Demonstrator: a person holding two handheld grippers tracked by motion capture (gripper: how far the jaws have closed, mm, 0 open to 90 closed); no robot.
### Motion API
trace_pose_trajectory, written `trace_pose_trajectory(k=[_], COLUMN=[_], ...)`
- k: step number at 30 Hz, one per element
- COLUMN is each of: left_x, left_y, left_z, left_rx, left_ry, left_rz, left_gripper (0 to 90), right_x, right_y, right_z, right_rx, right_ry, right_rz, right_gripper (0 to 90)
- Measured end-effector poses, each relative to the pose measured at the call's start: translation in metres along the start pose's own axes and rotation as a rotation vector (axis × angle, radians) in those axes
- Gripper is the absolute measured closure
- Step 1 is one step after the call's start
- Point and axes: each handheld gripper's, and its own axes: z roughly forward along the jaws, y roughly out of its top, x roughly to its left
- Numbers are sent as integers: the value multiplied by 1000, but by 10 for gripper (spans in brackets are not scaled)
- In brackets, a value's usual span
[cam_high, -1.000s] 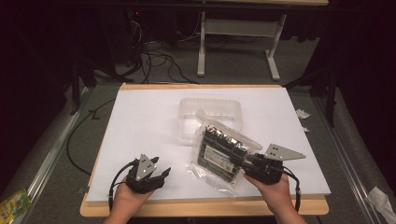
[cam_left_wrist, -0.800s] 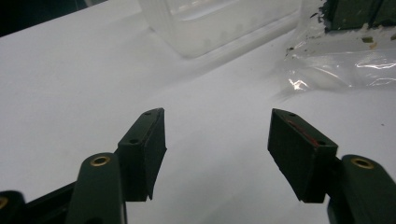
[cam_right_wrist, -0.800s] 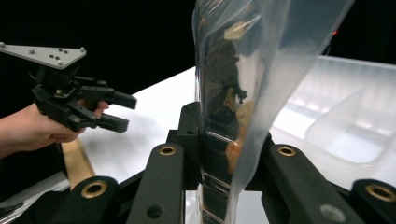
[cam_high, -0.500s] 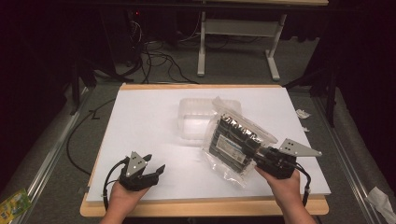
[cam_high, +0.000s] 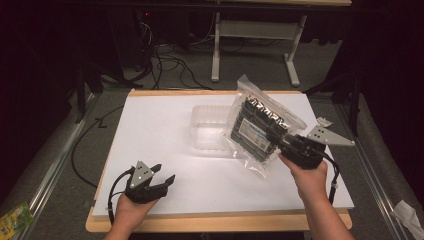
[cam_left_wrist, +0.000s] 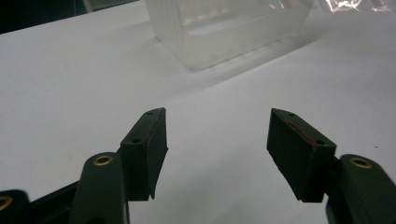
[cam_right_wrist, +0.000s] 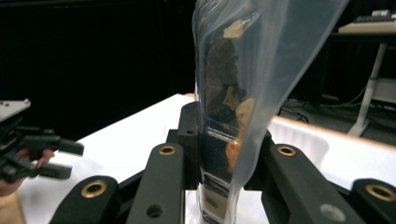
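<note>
At the left of the high view, the left gripper (cam_high: 161, 181) is held low over the white table surface (cam_high: 160, 135), near the front edge, and is supported by the left hand (cam_high: 127, 212) entering from the bottom. In the left gripper view, its two black jaws are seen spread apart with bare white surface between them; nothing is gripped, and the jaws have just been opening slightly. A black cable (cam_high: 114, 187) is looped beside this gripper. Toward the middle of the table, a clear plastic tray (cam_high: 207, 130) is set upright on the white surface; it is also seen ahead of the left jaws in the left gripper view (cam_left_wrist: 224, 28), well apart from them. To the right of the tray, a clear plastic bag (cam_high: 260, 125) holding a dark, flat pack with a light label is raised off the surface and tilted, its upper end overlapping the tray's right side in the high view. The bag is clamped at its lower corner by the right gripper (cam_high: 285, 142), which is carried by the right hand (cam_high: 310, 177). In the right gripper view, the jaws are closed tightly on the bag (cam_right_wrist: 243, 84), which rises upright between them.
</note>
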Motion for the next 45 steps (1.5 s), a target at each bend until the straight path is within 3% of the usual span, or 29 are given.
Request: trace_pose_trajectory(k=[9, 14, 28, 45], left_x=[-2, -1, -1, 0], left_y=[0, 0, 0, 1], left_z=[2, 2, 2, 4], left_rx=[6, 5, 5, -1], left_ry=[0, -3, -16, -20], left_rz=[11, 4, 4, -5], left_gripper=[385, 385, 389, 399], right_x=[-11, -18, -24, -25], right_y=[26, 34, 40, 34], right_z=[35, 57, 113, 152], right_rx=[-7, -22, 16, 86], right_ry=[2, 1, 8, -11], right_rz=[-34, -20, -51, -94], right_gripper=[759, 759, 760, 760])
